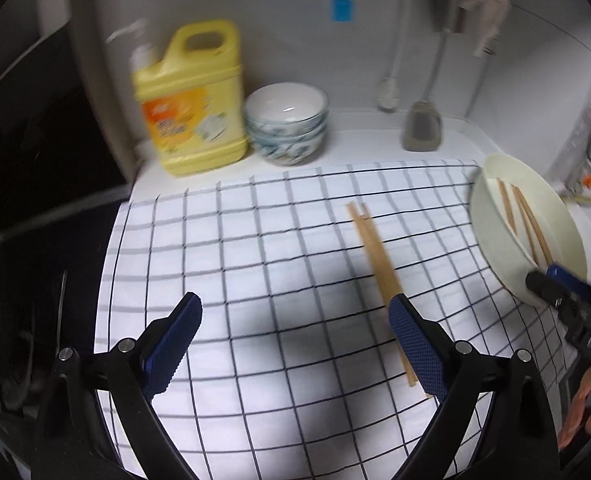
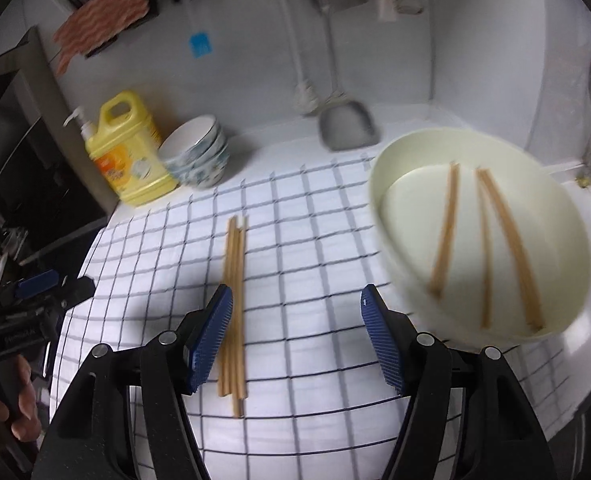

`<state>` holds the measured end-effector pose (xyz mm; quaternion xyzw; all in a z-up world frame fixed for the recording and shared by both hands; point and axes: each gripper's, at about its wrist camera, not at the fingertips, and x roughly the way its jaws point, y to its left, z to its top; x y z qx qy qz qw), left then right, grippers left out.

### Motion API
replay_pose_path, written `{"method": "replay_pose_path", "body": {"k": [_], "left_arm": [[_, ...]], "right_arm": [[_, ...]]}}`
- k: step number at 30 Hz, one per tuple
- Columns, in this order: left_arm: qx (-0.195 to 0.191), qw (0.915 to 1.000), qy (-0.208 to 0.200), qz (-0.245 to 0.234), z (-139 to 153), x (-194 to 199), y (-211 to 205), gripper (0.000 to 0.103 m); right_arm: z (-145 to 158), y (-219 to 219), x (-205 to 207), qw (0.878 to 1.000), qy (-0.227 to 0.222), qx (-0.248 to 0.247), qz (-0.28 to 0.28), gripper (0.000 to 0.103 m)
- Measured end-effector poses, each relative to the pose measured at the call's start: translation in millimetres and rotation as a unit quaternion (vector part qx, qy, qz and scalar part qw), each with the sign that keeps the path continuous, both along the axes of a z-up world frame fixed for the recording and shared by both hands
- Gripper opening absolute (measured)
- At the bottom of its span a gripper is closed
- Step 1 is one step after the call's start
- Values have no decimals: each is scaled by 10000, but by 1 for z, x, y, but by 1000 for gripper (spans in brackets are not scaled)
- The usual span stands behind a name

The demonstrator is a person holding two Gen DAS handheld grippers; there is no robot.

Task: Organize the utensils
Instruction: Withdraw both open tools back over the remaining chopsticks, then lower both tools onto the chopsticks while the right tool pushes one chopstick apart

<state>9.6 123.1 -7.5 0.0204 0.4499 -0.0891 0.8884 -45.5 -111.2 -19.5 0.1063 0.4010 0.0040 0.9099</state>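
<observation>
A bundle of wooden chopsticks (image 1: 375, 256) lies on the checked cloth (image 1: 255, 248); in the right wrist view the bundle (image 2: 234, 280) lies just right of my left finger. A cream basin (image 2: 475, 232) at the right holds three more chopsticks (image 2: 507, 240); it also shows in the left wrist view (image 1: 491, 224). My left gripper (image 1: 295, 344) is open and empty above the cloth, its right finger over the bundle's near end. My right gripper (image 2: 295, 336) is open and empty over the cloth between bundle and basin.
A yellow detergent jug (image 1: 191, 96) and stacked patterned bowls (image 1: 287, 124) stand at the back by the wall. A spatula (image 1: 423, 124) and a spoon (image 1: 389, 92) hang from the wall. The counter drops off at the left edge.
</observation>
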Motion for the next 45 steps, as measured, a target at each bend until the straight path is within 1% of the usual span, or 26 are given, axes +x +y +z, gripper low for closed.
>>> {"method": "replay_pose_path", "body": {"k": [4,8,10,15,18,19,21,24,26,30,34,36,41,45], "left_arm": [[-109,9987,136,480,-19,-5,11,93],[-5,9962,112,869,-32,-15,9,93],[-12,9953,103,960,-38,-19,8,93],[194,9944,117,1031,-47,-24,-1,93],[63,9959,108,893,-52,-23,-5,93],[41,9965,67,837,-54,-23,-7,94],[80,9975,-1,700,-59,-22,-12,94],[289,9984,12,478,-72,-17,-20,94],[227,9989,58,409,-76,-15,-20,94],[54,9994,140,325,-84,-10,-17,94],[45,9996,167,243,-89,-7,-15,94],[-20,9996,191,206,-91,-6,-14,94],[-145,9994,245,171,-93,-4,-15,94],[-139,9995,255,154,-94,-4,-16,94]], "right_arm": [[-24,13,3,9987,227,32,457,64],[-46,16,4,9962,267,108,821,64],[-55,16,5,9957,300,156,859,64],[-72,23,4,9950,341,100,933,64],[-81,30,6,9952,297,128,929,64],[-84,31,5,9956,285,61,888,64],[-87,35,6,9967,276,-139,748,64],[-91,36,7,9974,277,-199,640,64],[-92,37,7,9975,290,-237,597,64],[-97,42,6,9968,338,-434,584,64],[-101,45,5,9970,366,-480,490,64],[-103,49,4,9962,354,-648,461,64],[-105,50,1,9951,370,-784,468,64],[-105,51,1,9943,354,-884,485,64]]}}
